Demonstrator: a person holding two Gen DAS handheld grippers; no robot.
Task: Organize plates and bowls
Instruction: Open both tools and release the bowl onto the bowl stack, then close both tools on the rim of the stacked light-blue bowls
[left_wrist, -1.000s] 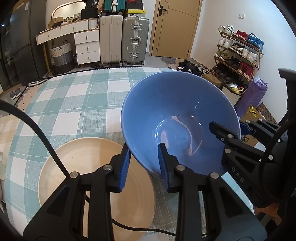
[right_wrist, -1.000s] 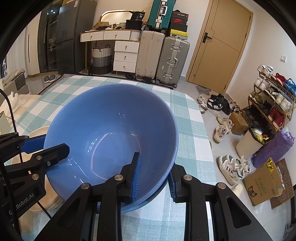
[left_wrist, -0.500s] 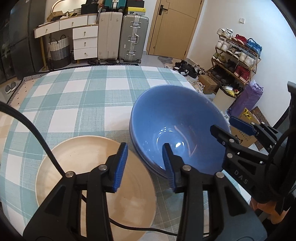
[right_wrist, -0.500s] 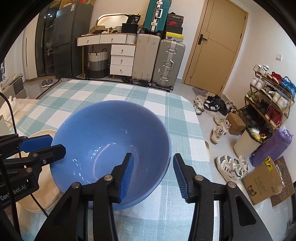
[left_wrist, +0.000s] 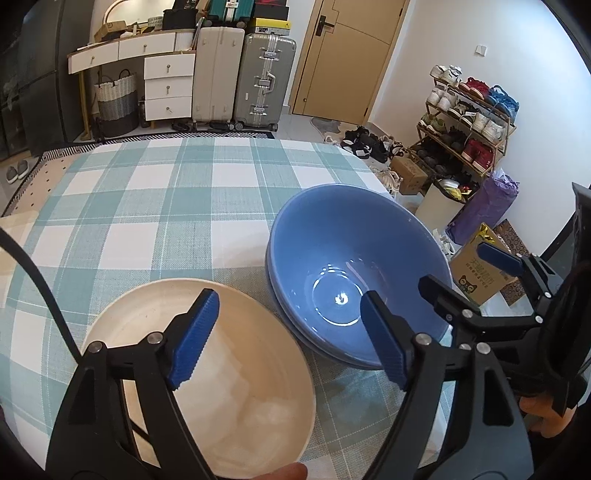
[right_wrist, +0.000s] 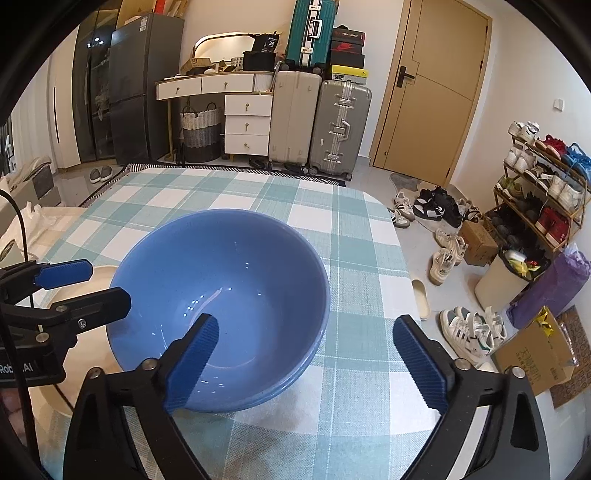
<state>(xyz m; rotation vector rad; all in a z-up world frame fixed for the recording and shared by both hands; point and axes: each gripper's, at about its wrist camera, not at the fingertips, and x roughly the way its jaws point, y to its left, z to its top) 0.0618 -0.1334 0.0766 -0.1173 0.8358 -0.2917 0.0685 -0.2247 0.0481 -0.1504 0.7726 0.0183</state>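
Note:
A blue bowl (left_wrist: 351, 251) (right_wrist: 229, 266) sits nested in a second blue bowl (left_wrist: 332, 354) (right_wrist: 280, 387) on the checked tablecloth (left_wrist: 166, 206). A cream bowl (left_wrist: 236, 369) (right_wrist: 96, 354) stands just left of them. My left gripper (left_wrist: 288, 295) (right_wrist: 90, 286) hangs over the gap between the cream bowl and the blue bowls, its jaws opening and gripping nothing. My right gripper (right_wrist: 306, 320) (left_wrist: 465, 271) hovers at the near right rim of the blue bowls. Its jaws are opening too, and the pads touch nothing.
The table's right edge (right_wrist: 402, 266) drops to a floor strewn with shoes (right_wrist: 447, 254) and a cardboard box (right_wrist: 535, 354). A shoe rack (left_wrist: 469, 122) stands by the right wall. Suitcases (right_wrist: 321, 129) and drawers (right_wrist: 247, 125) line the far wall. A black cable (left_wrist: 44, 288) crosses the cream bowl's left side.
Both grippers were shut on the rim of the tilted top blue bowl. It now rests level in the lower one, and both pairs of jaws have let go and spread wide.

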